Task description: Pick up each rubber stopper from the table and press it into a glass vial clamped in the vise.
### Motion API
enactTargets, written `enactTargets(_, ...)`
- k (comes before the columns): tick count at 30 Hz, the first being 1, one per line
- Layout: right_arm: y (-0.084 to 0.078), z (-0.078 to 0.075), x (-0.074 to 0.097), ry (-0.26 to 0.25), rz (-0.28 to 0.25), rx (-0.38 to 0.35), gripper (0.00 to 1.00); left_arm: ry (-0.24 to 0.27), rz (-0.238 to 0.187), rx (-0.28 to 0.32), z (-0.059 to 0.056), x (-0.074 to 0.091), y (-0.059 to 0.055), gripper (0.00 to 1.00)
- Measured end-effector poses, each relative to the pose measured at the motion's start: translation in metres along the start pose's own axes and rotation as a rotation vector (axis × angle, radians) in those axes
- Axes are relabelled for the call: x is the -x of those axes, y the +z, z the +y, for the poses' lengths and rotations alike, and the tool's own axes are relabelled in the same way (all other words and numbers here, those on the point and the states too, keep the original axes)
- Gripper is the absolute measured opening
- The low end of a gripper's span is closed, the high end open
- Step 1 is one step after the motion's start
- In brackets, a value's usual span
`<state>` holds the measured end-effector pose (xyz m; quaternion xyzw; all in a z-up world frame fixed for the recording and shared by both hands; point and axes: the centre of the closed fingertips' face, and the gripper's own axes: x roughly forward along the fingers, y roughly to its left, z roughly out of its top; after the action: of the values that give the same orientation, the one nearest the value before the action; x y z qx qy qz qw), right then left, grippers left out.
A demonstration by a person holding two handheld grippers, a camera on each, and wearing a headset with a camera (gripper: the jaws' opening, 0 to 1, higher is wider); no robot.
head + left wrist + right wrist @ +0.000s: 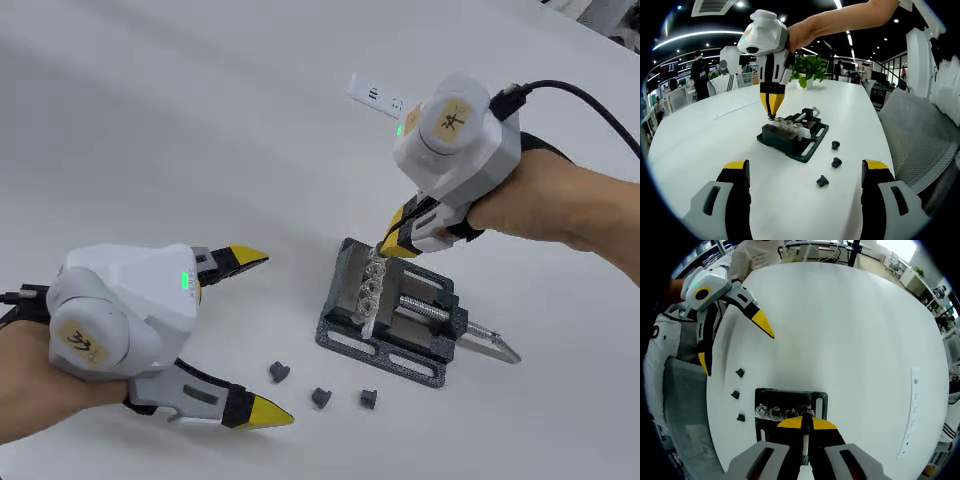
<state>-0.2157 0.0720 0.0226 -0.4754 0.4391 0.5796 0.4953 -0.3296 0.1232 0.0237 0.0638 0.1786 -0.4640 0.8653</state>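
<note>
A black vise (432, 352) (812, 142) (790, 394) clamps a row of clear glass vials (372, 285) (788, 123) (774, 412). My right gripper (386, 248) (772, 114) (804, 424) points down onto the end vial, jaws shut, with a small dark stopper showing at its tips in the left gripper view. Three dark rubber stoppers (321, 397) (836, 162) (735, 394) lie loose on the white table beside the vise. My left gripper (258, 333) (805, 167) (735, 347) hovers wide open and holds nothing, a little short of the stoppers.
A white flat strip (375, 97) (912, 415) lies on the table beyond the vise. A potted plant (810, 67) stands at the table's far end. A grey mesh chair (920, 135) sits by the table edge. People sit in the background.
</note>
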Motion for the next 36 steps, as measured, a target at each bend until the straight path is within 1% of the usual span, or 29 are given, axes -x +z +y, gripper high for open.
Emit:
enactTargets(2, -0.001, 0.001, 0.0, -0.005, 0.0, 0.021, 0.0, -0.003, 0.002, -0.005, -0.001, -0.001, 0.001, 0.92)
enactTargets(4, -0.001, 0.002, 0.0, -0.011, 0.001, 0.022, 0.0, -0.005, 0.002, -0.007, -0.002, -0.001, 0.002, 0.92)
enactTargets(6, -0.001, 0.001, 0.001, -0.017, -0.01, 0.008, 0.0, -0.004, 0.003, -0.008, -0.001, -0.001, 0.003, 0.92)
enactTargets(8, -0.001, 0.0, 0.001, -0.021, -0.041, -0.008, 0.0, -0.009, 0.005, -0.012, -0.003, -0.001, 0.006, 0.92)
enactTargets(9, 0.001, -0.001, 0.001, -0.019, -0.075, -0.051, 0.0, -0.011, 0.009, -0.019, -0.003, 0.0, 0.006, 0.92)
enactTargets(10, 0.0, -0.001, 0.001, -0.02, -0.084, -0.07, 0.0, -0.012, 0.011, -0.02, -0.003, 0.0, 0.006, 0.92)
enactTargets(11, -0.001, -0.001, 0.002, -0.024, -0.078, -0.048, 0.0, -0.012, 0.014, -0.021, -0.003, 0.001, 0.006, 0.92)
enactTargets(12, -0.001, -0.001, 0.002, -0.03, -0.086, -0.04, 0.0, -0.011, 0.019, -0.024, -0.002, 0.002, 0.006, 0.92)
enactTargets(13, 0.0, -0.002, 0.002, -0.034, -0.09, -0.06, 0.0, -0.009, 0.021, -0.025, -0.001, 0.003, 0.006, 0.92)
enactTargets(14, 0.0, -0.002, 0.002, -0.035, -0.089, -0.062, 0.0, -0.009, 0.022, -0.026, -0.001, 0.004, 0.006, 0.92)
enactTargets(15, 0.0, 0.0, 0.002, -0.043, -0.087, -0.037, 0.0, -0.01, 0.027, -0.029, -0.001, 0.005, 0.006, 0.92)
enactTargets(19, -0.001, 0.0, 0.002, -0.049, -0.094, -0.038, 0.0, -0.01, 0.034, -0.035, -0.001, 0.007, 0.008, 0.92)
enactTargets(21, 0.0, 0.0, 0.003, -0.051, -0.103, -0.059, 0.0, -0.011, 0.036, -0.039, -0.001, 0.008, 0.009, 0.91)
enactTargets(26, -0.001, 0.0, 0.004, -0.063, -0.121, -0.058, 0.0, -0.014, 0.041, -0.044, -0.004, 0.009, 0.01, 0.91)
enactTargets(36, 0.0, 0.0, 0.005, -0.076, -0.166, -0.091, 0.01, -0.009, 0.049, -0.051, -0.004, 0.013, 0.012, 0.92)
